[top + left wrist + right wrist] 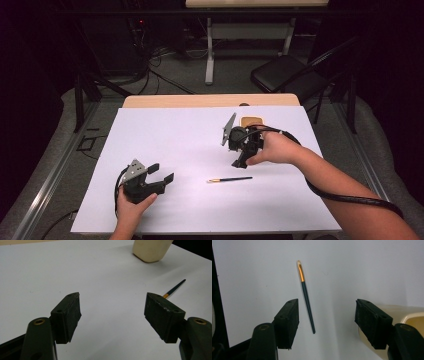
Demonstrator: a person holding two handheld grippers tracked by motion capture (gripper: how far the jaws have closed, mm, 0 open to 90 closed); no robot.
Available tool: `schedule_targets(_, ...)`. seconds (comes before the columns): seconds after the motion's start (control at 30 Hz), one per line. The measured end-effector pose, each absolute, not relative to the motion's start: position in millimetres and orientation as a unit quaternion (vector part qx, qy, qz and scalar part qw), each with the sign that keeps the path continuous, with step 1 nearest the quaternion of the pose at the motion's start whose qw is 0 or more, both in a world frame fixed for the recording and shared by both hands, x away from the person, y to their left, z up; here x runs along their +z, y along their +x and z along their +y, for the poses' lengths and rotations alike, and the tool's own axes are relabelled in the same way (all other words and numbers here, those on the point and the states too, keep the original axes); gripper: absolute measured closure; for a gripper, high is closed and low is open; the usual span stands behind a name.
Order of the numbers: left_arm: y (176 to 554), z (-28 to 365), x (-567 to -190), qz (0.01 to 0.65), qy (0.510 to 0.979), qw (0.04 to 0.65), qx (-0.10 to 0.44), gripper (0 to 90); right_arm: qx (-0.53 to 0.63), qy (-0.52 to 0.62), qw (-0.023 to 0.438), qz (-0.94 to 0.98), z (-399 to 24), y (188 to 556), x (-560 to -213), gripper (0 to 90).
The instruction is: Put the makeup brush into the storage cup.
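A thin brush (pixel 230 179) with a dark handle and an orange ferrule lies flat on the white sheet, right of centre. My right gripper (pixel 239 161) hovers just behind it, pointing down, jaws open with nothing between the pads. In the right gripper view the brush (pixel 306 296) lies on the sheet below the gap of the right gripper (pixel 327 317), nearer the left jaw. A cream container (pixel 251 121) stands behind that hand. My left gripper (pixel 161 173) rests open at the front left. The left gripper (pixel 112 312) faces the brush (pixel 175 288) and the container (pixel 151 250).
A white sheet (pixel 165 135) covers most of the table, with a strip of wooden top (pixel 200 100) at the far edge. A black folding chair (pixel 285 75) and another table's legs (pixel 210 50) stand on the floor beyond. The cream container (pixel 409 315) sits close beside the right jaw.
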State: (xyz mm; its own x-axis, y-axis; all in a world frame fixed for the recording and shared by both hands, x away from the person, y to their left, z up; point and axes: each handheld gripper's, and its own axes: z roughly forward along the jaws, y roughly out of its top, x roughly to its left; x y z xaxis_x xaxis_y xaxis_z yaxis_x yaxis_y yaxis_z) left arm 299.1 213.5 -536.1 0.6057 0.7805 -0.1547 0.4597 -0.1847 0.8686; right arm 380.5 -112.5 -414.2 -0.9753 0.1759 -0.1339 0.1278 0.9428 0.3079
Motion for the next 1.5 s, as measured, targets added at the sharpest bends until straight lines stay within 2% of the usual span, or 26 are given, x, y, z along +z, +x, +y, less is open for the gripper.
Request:
schedule_targets(0.33, 298.9, 213.4, -535.8, 0.411, 0.754, 0.486, 0.165, 29.2, 0.138, 0.049, 0.088, 0.985, -93.5, 382.2, -420.4, 40.3)
schedule_targets(0.63, 298.6, 212.6, -535.6, 0.408, 0.755, 0.487, 0.165, 29.2, 0.133, 0.039, 0.068, 0.988, -80.5, 380.3, -432.9, 41.3)
schedule_targets(0.97, 298.9, 212.7, -535.8, 0.407, 0.755, 0.487, 0.165, 29.2, 0.119, 0.046, 0.05, 0.991, -76.5, 382.1, -446.9, 44.6)
schedule_targets(1.5, 299.4, 212.6, -536.1, 0.406, 0.755, 0.487, 0.164, 29.2, 0.125, 0.045, 0.048, 0.99, -76.8, 384.6, -458.9, 48.5)
